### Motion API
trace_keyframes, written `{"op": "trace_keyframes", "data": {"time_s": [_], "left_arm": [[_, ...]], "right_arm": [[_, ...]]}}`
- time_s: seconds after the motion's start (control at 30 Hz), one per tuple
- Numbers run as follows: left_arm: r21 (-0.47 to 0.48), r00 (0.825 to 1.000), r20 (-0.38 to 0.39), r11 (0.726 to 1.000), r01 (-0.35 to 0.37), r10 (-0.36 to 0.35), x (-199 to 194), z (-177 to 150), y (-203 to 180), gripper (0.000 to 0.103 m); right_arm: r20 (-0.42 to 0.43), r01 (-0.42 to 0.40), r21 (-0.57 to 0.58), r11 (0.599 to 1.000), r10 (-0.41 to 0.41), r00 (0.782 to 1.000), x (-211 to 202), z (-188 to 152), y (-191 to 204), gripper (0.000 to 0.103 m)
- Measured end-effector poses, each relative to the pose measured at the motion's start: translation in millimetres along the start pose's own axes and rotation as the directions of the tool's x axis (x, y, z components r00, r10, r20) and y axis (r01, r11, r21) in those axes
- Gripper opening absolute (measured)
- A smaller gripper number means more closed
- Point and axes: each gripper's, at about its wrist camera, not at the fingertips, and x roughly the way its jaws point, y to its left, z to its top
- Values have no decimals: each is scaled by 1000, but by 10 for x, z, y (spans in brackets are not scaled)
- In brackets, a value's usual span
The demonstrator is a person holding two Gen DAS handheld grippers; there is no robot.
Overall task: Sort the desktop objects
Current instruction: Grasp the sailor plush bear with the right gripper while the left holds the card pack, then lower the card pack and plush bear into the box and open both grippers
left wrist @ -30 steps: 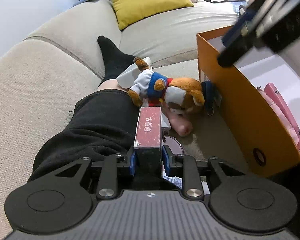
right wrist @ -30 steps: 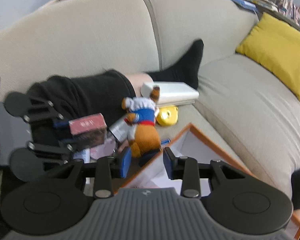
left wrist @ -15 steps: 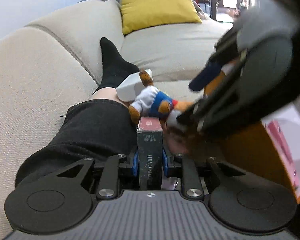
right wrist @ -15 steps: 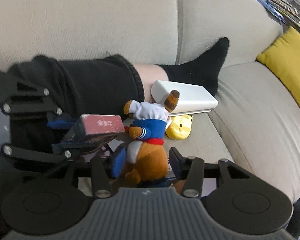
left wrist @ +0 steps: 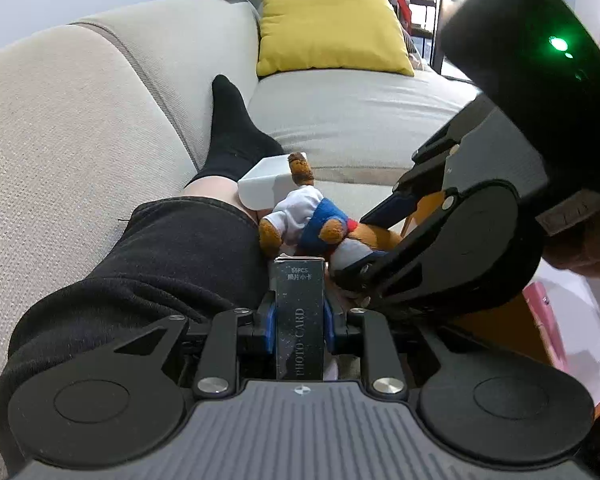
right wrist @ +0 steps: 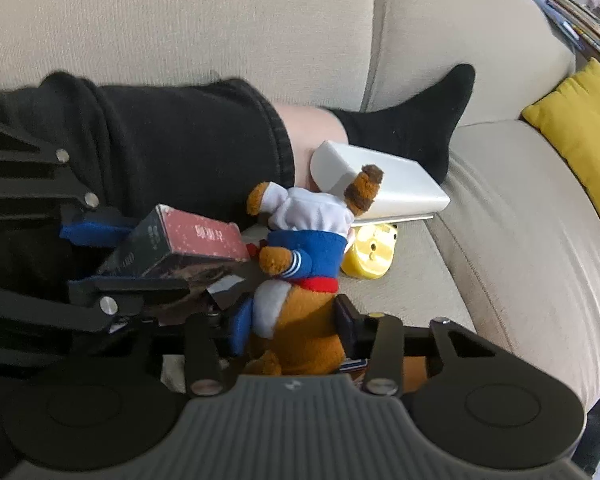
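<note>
Left gripper point(left wrist: 299, 322): clenched on the photo card box point(left wrist: 300, 320), its blue pads pressed to the two long sides; it hangs over the person's lap, above the black shorts point(left wrist: 148, 264).
Photo card box: dark, narrow, lettered "PHOTO CARD" along its length, with a red face that shows in the right wrist view point(right wrist: 188, 240); held off the sofa point(left wrist: 80, 128), its far end pointing at the plush.
Leg: a bare knee and a black sock point(left wrist: 232, 128) stretch along the seat toward the sofa's backrest.
White box point(right wrist: 384, 188): lies flat on the seat cushion against the shin, near the seam between the two seat cushions.
Plush toy point(right wrist: 300, 264): a brown animal in a white shirt and blue jacket with a red band; its lower body sits between the fingers of the right gripper point(right wrist: 294, 330), which close on its orange body from both sides. One raised paw overlaps the white box.
Yellow object point(right wrist: 370, 254): small, rounded, on the seat just beside the plush and partly under the white box's edge.
Orange box point(left wrist: 496, 328): open, with a pink item point(left wrist: 548, 320) inside, standing at the right behind the right gripper.
Yellow cushion point(left wrist: 328, 28): propped at the far end of the sofa.
</note>
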Motion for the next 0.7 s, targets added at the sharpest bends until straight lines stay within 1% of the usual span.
{"op": "trace_keyframes", "data": {"time_s": [0.1,0.2,0.27,0.4,0.5,0.6,0.7], "left_arm": [[-29,1000,7,1000,6,-6,-95,19,-5,26],[-88,999,20,996,29,-28,-240,66,36,26],[-112,999,34,993,35,-31,-350,110,62,26],[-98,997,71,995,30,-23,-632,180,29,26],[-106,995,95,993,42,-32,-807,233,1,26],[-102,991,125,992,69,-56,-969,285,-71,26],[-86,984,146,990,114,-100,-1094,331,-180,26]], "right_arm": [[44,-5,34,999,3,999,-141,-2,-31,44],[99,-11,77,997,4,995,-301,12,-73,44],[133,-26,116,993,10,991,-415,19,-111,44],[196,-72,183,980,36,980,-683,3,-169,44],[253,-91,199,976,39,967,-941,-59,-162,44],[305,-95,217,972,25,952,-1209,-170,-166,44],[331,-89,254,963,0,944,-1419,-333,-221,44]]}}
